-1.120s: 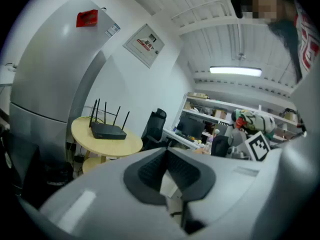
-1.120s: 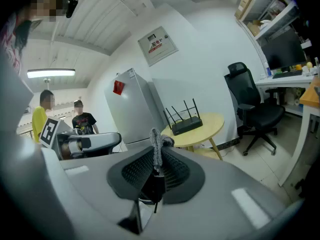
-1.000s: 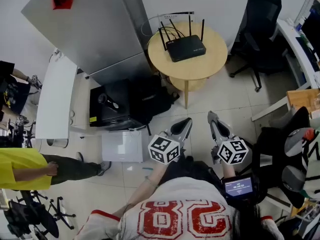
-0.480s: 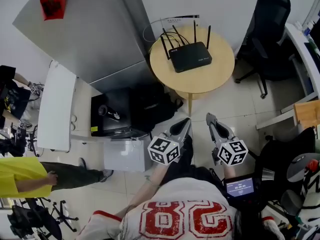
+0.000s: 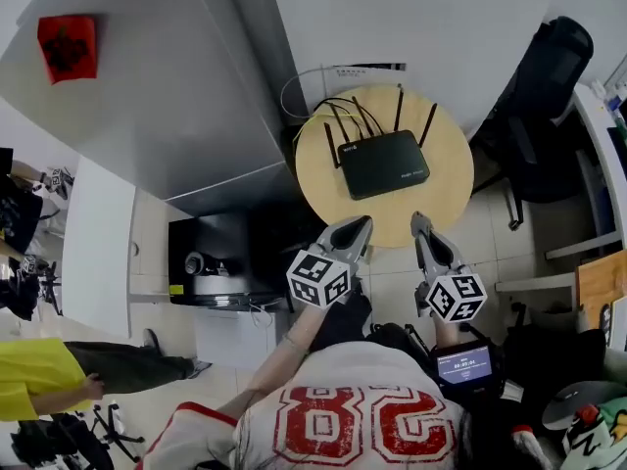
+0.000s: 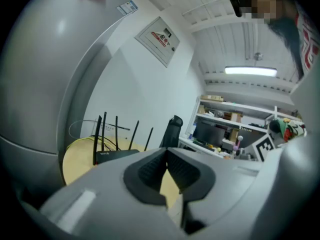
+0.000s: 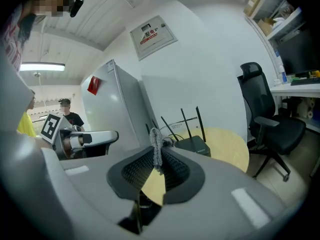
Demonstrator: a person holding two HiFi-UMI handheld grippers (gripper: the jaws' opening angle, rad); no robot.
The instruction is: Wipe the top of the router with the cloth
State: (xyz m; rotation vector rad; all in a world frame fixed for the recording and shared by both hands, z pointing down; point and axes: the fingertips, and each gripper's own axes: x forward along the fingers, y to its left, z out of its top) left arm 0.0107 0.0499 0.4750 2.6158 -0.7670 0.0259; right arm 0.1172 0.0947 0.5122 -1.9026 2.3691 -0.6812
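Note:
A black router (image 5: 384, 164) with several upright antennas lies on a round wooden table (image 5: 451, 199). My left gripper (image 5: 361, 225) hangs at the table's near edge, shut with nothing between its pads. To its right, my right gripper (image 5: 419, 223) is also at the near edge. In the right gripper view my right gripper (image 7: 157, 159) is shut on a thin grey cloth (image 7: 157, 148) that pokes up between the pads, with the router (image 7: 192, 144) beyond it. The left gripper view shows my left gripper (image 6: 166, 152) short of the router (image 6: 112, 155), which stands ahead and to the left.
A tall grey fridge (image 5: 147, 86) stands left of the table. A black office chair (image 5: 549, 76) is at the right. A black unit (image 5: 211, 262) sits on the floor below the fridge. A person in yellow (image 5: 39, 385) stands at far left. Cables loop behind the router.
The table and router have drawn nearer. Both grippers have gone from over the floor to the table's near edge, their jaws unchanged.

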